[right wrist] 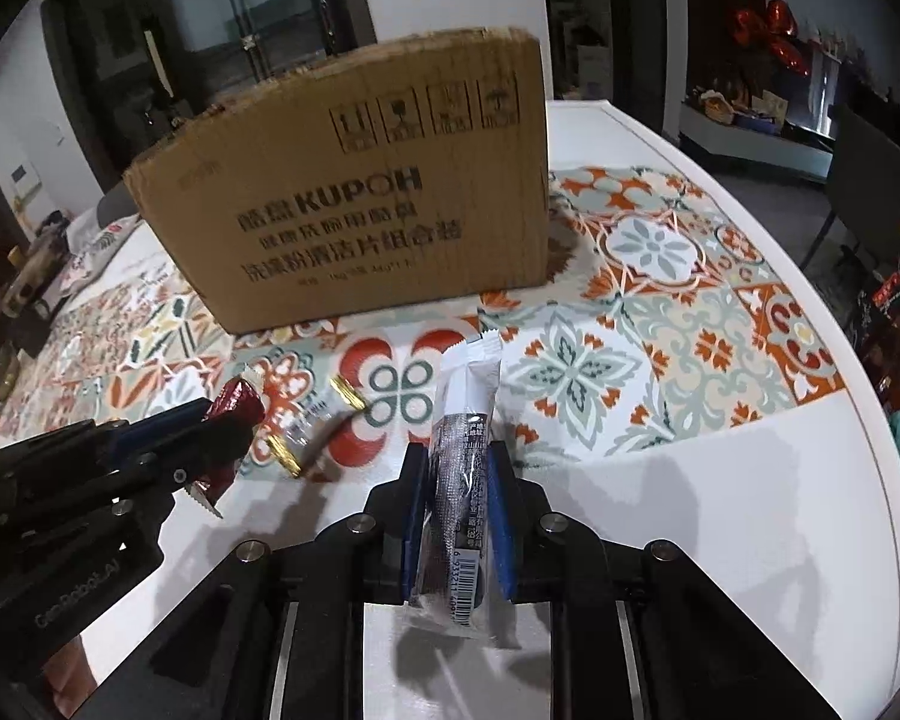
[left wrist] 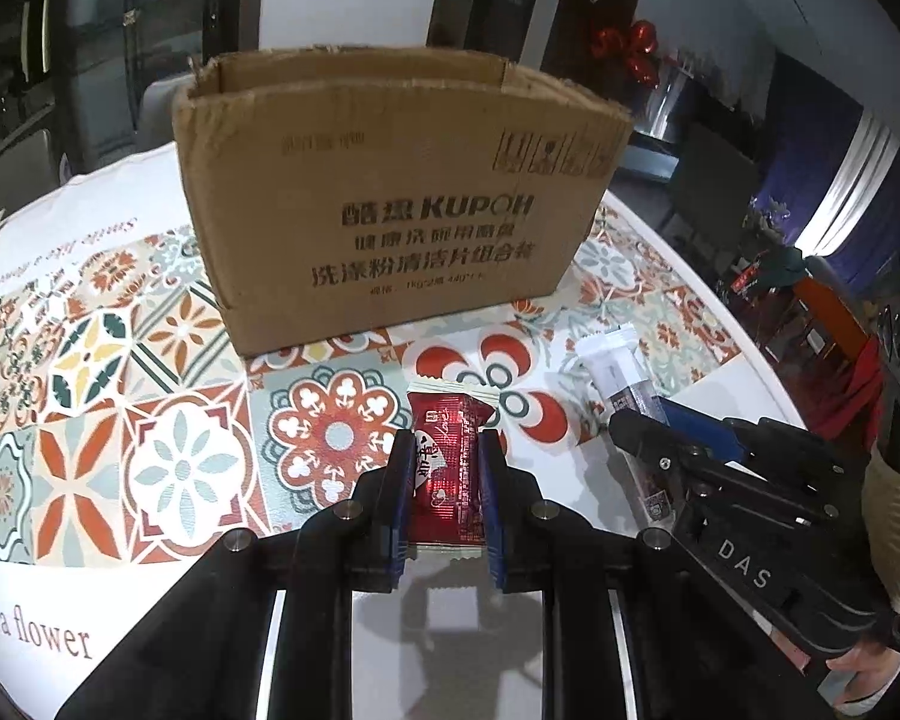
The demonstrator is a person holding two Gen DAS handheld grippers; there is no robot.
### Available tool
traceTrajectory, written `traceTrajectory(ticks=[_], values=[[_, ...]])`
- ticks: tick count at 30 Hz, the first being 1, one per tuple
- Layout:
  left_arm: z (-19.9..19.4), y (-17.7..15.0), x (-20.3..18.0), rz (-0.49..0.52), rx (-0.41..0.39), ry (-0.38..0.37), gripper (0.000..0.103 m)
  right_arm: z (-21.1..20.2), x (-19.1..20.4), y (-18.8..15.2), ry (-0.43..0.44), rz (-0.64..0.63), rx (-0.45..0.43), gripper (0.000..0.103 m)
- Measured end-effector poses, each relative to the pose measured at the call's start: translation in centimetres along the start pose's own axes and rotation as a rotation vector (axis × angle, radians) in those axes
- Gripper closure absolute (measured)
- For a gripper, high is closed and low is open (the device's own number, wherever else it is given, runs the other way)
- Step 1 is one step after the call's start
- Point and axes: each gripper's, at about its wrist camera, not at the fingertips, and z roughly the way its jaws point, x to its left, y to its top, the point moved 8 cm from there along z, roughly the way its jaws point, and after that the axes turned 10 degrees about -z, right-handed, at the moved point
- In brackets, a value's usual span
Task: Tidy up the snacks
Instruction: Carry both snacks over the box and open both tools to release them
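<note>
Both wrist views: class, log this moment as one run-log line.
left gripper: shut on red snack | right gripper: shut on white-black snack bar | cardboard box: open, ahead on table | gold-ended candy: on table

Both wrist cameras look forward along their fingers, low and close over the table (left wrist: 678, 324), facing the box (left wrist: 390, 210). Both views share the box (right wrist: 360, 222), the tablecloth and each other's gripper.

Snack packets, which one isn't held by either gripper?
The clear gold-ended packet lying on the tablecloth; the red packet is in the left gripper, the white-black one in the right gripper.
</note>
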Motion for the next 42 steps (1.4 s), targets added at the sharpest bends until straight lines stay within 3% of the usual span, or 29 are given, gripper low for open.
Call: traceTrajectory(ticks=[18, 25, 42], values=[[-6.9, 5.4, -1.4, 0.012, -0.176, -0.007, 0.082, -5.9, 1.2, 6.1, 0.066, -0.045, -0.164, 0.082], [-8.1, 8.2, -1.6, 0.026, -0.224, 0.012, 0.082, -7.5, 1.5, 9.3, 0.063, -0.089, -0.214, 0.092], [-5.9, 14.6, -1.0, -0.031, -0.189, 0.013, 0.082, -6.3, 1.9, 15.1, 0.068, -0.163, -0.201, 0.094]])
